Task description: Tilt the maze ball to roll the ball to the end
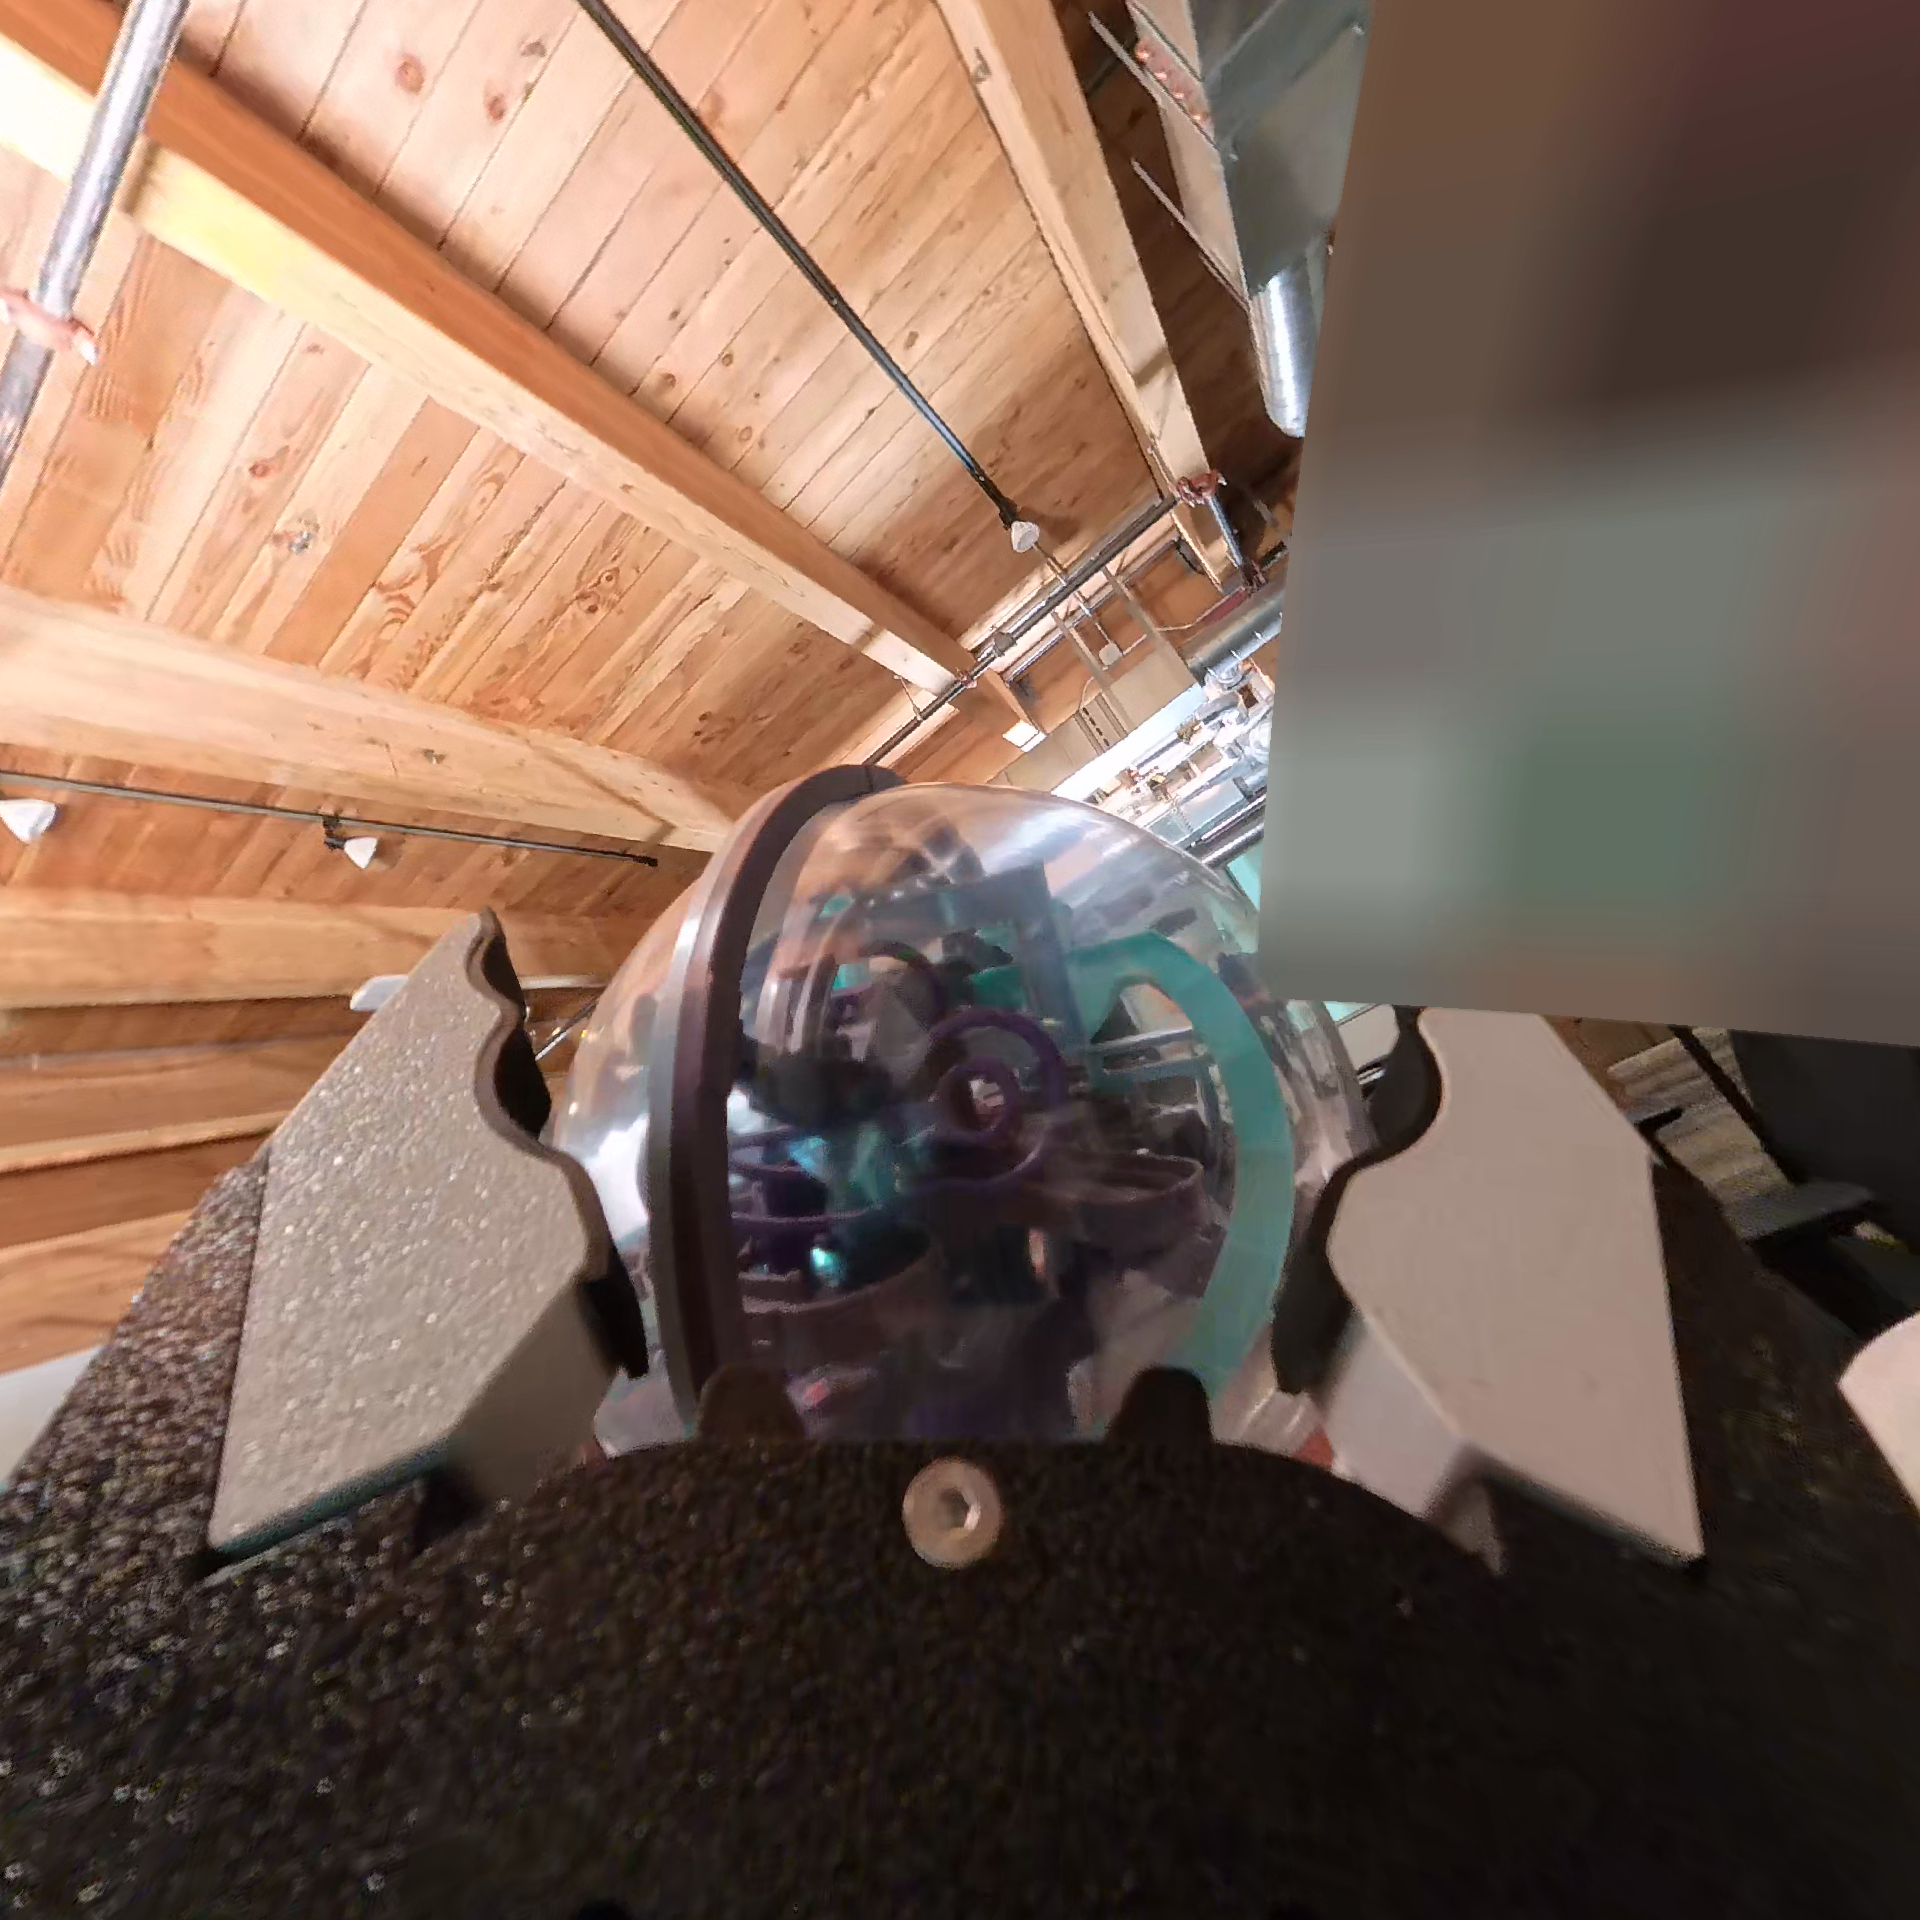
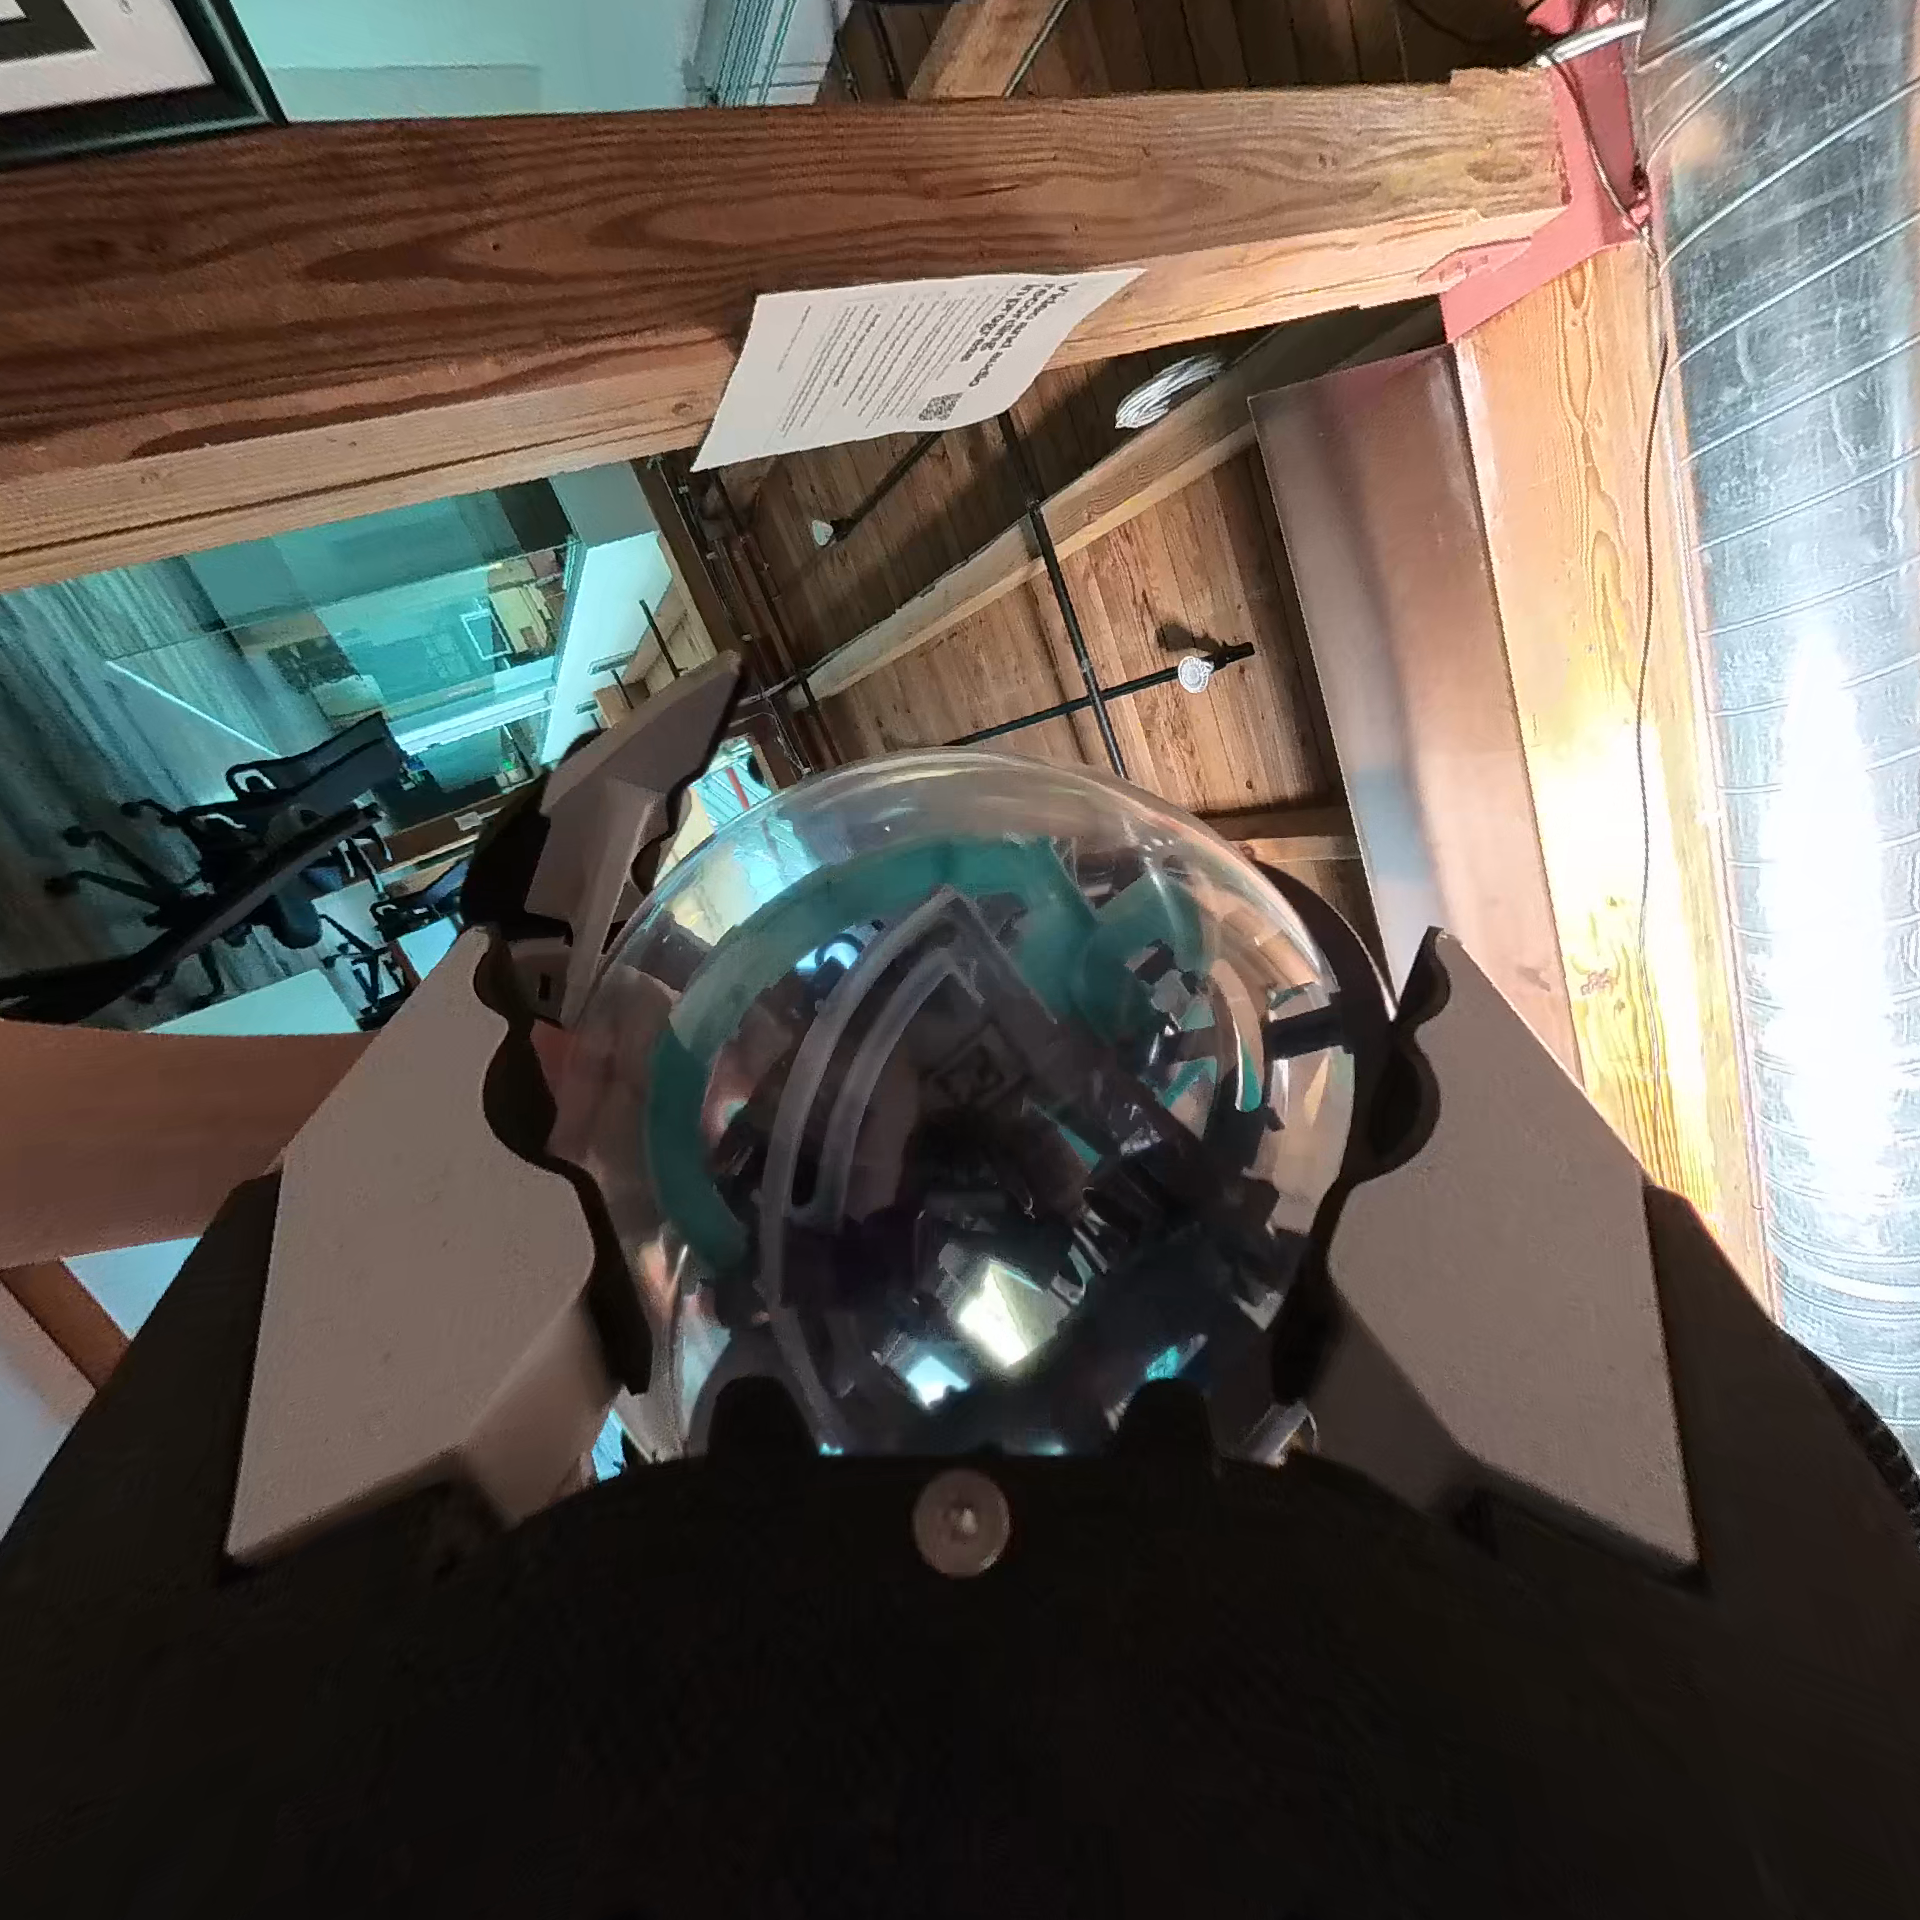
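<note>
I am cradling the clear plastic maze sphere with teal and purple tracks inside (image 1: 935,1122) at frame centre, both claws (image 1: 956,1039) (image 2: 966,1039) spread wide and pressing its sides. It seems light, rigid and slippery, so I am gripping across its widest part.

The maze ball (image 1: 935,1091) is a clear sphere with a dark seam band and teal and purple tracks inside, held aloft.
</note>
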`<state>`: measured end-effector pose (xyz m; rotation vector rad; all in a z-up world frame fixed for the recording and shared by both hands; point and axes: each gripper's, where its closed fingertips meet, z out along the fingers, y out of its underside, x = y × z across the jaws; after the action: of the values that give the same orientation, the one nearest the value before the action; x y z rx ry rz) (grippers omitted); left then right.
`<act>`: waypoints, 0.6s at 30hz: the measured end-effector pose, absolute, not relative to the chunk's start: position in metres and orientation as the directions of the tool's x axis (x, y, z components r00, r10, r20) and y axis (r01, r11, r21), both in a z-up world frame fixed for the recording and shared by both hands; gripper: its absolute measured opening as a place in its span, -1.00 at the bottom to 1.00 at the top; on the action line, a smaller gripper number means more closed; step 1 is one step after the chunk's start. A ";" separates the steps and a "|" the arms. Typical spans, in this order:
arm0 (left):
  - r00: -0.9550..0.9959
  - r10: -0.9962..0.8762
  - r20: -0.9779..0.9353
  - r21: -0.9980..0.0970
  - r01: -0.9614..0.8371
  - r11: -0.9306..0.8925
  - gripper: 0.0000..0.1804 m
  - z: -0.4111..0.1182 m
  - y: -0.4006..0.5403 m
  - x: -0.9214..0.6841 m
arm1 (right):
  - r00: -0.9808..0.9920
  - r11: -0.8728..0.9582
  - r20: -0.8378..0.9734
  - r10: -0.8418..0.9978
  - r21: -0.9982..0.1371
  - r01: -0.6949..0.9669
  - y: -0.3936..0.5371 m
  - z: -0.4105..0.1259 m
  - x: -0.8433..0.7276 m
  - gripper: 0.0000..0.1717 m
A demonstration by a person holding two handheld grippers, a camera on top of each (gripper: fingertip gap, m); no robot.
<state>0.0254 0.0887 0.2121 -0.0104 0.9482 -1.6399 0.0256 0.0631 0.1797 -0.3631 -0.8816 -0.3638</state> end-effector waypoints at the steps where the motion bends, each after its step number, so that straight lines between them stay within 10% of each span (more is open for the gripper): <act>1: -0.306 -0.819 -0.485 -0.566 0.824 0.027 0.74 0.211 0.087 0.024 | 0.577 0.876 0.800 -0.165 -0.150 0.458 0.063 0.180 0.025 0.83; 18: -0.174 -0.704 -0.689 -0.405 0.898 0.174 0.74 0.219 0.053 -0.002 | 0.488 0.903 0.838 -0.242 0.010 0.430 0.036 0.193 0.001 0.83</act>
<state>-0.0017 0.0530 0.2194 0.2566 0.9884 -1.4471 0.0005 0.0361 0.1928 -0.2120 -0.9797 -0.4125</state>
